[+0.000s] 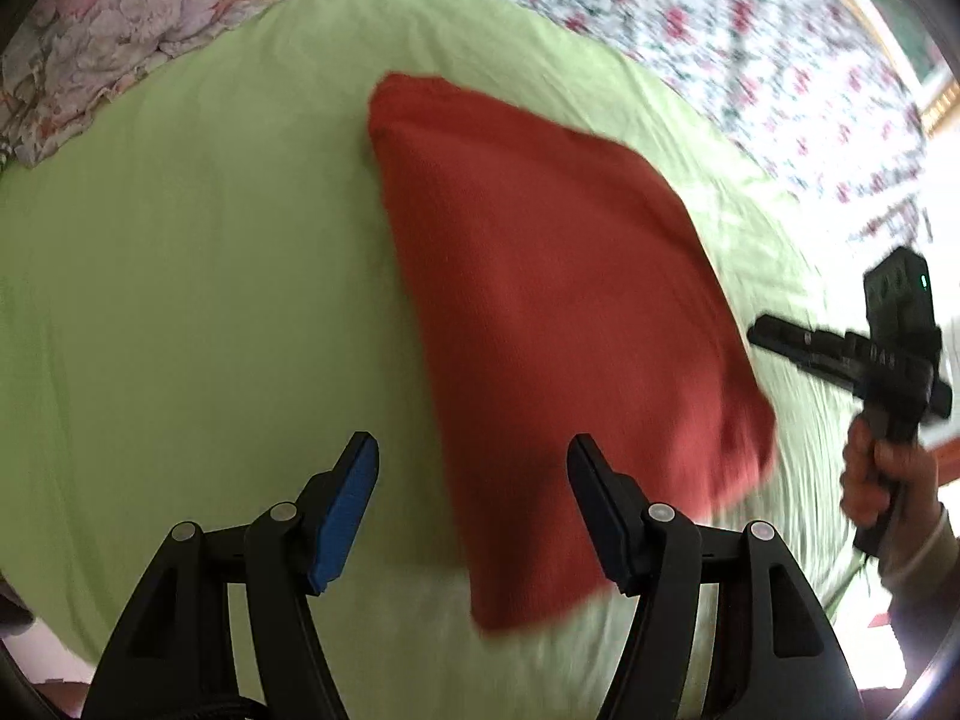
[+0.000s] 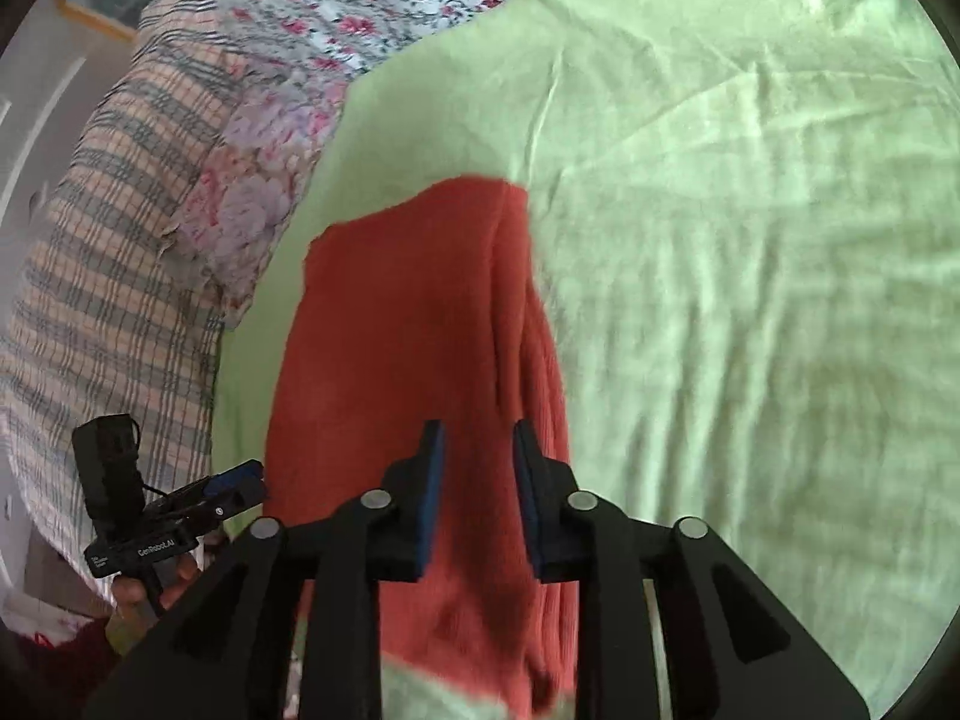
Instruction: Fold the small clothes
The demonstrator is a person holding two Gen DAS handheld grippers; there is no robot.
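Folded garment lies on the bed sheet. Floral bedding lies behind the sheet; plaid pillow at its left edge. Left gripper and right gripper above garment's near end.

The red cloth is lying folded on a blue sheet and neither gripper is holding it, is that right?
Not quite: the sheet is light green, not blue, as the right wrist view shows. The rest holds: the red cloth lies folded, and the left gripper and right gripper are both open.

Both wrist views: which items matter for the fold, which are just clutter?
Job: red garment, left tongs, right tongs, both open and empty.
Lying about: green sheet, floral bedding, plaid cloth.
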